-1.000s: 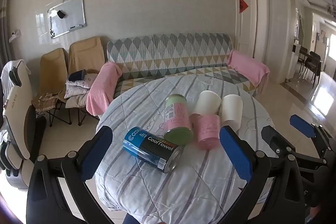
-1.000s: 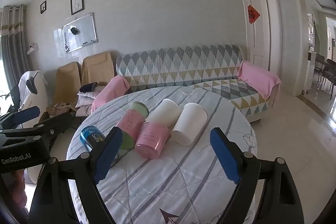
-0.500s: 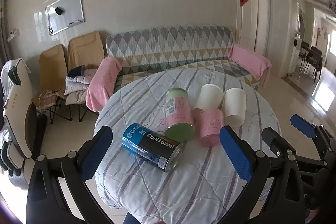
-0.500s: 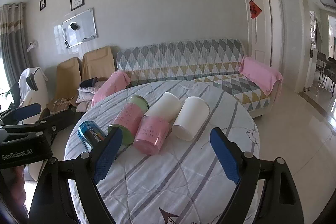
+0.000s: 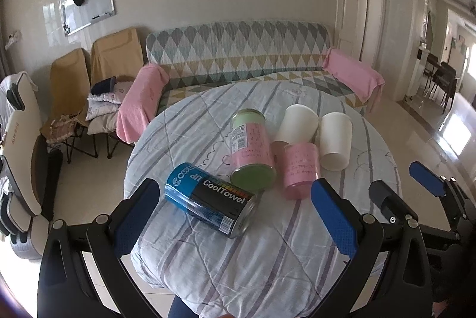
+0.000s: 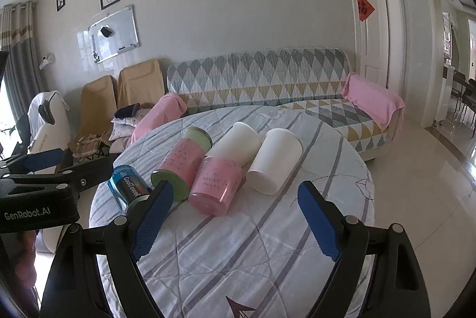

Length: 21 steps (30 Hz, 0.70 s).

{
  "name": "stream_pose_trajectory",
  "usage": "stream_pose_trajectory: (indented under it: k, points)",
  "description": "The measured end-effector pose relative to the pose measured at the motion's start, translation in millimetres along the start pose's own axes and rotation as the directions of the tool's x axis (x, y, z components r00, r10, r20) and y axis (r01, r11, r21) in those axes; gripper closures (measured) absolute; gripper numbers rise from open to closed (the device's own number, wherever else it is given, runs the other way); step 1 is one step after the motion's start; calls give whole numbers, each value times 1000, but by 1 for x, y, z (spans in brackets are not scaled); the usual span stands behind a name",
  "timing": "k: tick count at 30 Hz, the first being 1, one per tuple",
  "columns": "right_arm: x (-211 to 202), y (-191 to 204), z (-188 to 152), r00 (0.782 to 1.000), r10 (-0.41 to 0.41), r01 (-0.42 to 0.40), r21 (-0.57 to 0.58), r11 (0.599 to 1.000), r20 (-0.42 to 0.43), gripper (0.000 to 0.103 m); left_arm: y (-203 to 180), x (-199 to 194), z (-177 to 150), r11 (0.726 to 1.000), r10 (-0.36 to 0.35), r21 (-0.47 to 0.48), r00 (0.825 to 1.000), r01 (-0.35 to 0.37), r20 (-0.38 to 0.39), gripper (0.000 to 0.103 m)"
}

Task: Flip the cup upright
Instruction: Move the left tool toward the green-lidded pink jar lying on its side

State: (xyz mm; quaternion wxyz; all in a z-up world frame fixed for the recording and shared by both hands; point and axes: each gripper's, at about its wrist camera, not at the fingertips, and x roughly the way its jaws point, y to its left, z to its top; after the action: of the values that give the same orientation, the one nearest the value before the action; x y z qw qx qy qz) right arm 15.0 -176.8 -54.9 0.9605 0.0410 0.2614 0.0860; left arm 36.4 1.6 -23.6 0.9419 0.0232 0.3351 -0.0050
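Since one second ago both of my grippers have come a little closer to the round worktop, so the containers look bigger and lower in both views. My left gripper is wide open and holds nothing; it hangs over the near edge, with the CoolTowel can lying between its fingers in the view. My right gripper is also wide open and empty, pointing from the near edge toward the pink cup. All five containers lie on their sides: the pink cup touches the green jar on its left and the white cup behind it, and a second white cup lies just beside it on the right. I think the risk is this crowding: a finger may push a neighbour, which then rolls on the soft quilted cover toward the edge. The thin paper cups could also be crushed if I close too hard.
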Motion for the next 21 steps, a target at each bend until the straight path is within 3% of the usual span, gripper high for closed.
stream_pose_trajectory:
  k: [7, 12, 21]
  points:
    - [5, -5, 1, 1000, -10, 10, 7, 1000, -8, 16, 1, 2, -2, 1000, 8, 1, 1000, -8, -1, 0]
    - [6, -8, 3, 1000, -17, 17, 7, 1000, -9, 16, 8, 3, -12, 998, 52, 18, 999, -52, 1, 0]
    - [14, -5, 7, 1000, -8, 7, -1, 1000, -20, 16, 17, 11, -19, 997, 69, 20, 997, -68, -39, 0]
